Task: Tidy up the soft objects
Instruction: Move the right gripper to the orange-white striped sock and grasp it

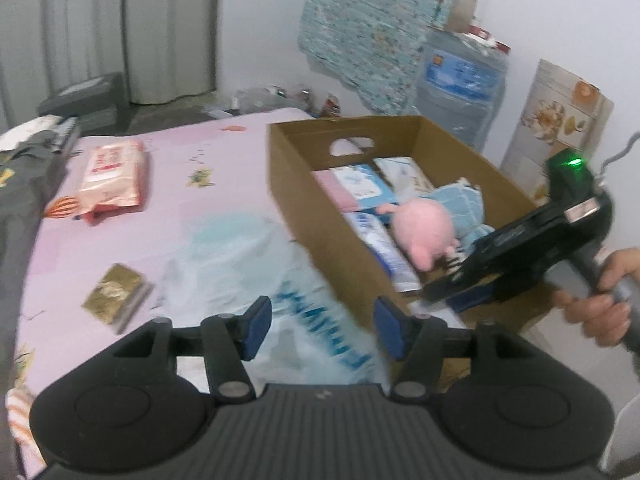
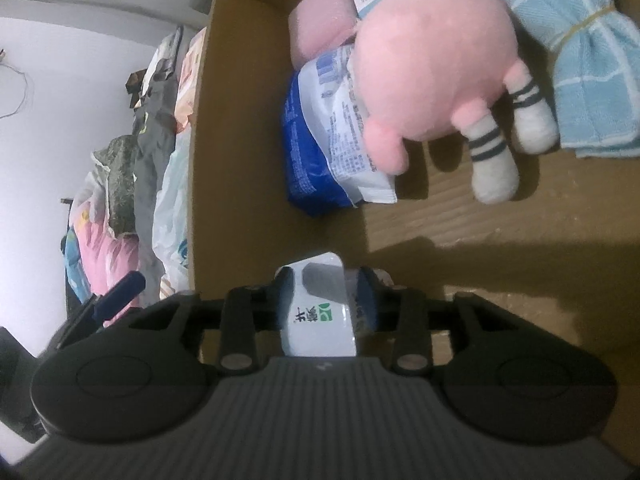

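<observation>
Right claw point(image 2: 326, 304) was closed on a small white soft pack with green and black print point(image 2: 320, 308), held low in the centre of the right wrist view, inside the near end of the open brown cardboard box point(image 2: 240, 120). The pack's long axis ran forward along the fingers, pointing at the bare box floor ahead. Beyond that bare patch, toward the top of the frame, lay a blue-and-white plastic tissue pack point(image 2: 320, 144), a round pink plush toy with striped legs point(image 2: 432, 76) and a light blue checked towel bundle point(image 2: 580, 60). In my judgement the coming release depended on that free floor directly ahead of the pack, with the plush and tissue pack farther on.

Left claw point(image 1: 322, 330) was wide open and held nothing. It hovered over a blurred white plastic bag with blue lettering point(image 1: 316, 316) on the pink patterned bed point(image 1: 200, 208), just left of the box wall. A pink wrapped pack point(image 1: 114, 178) lay well apart at upper left, and a small gold packet point(image 1: 114, 292) at left; the left claw was the nearer to both.
</observation>
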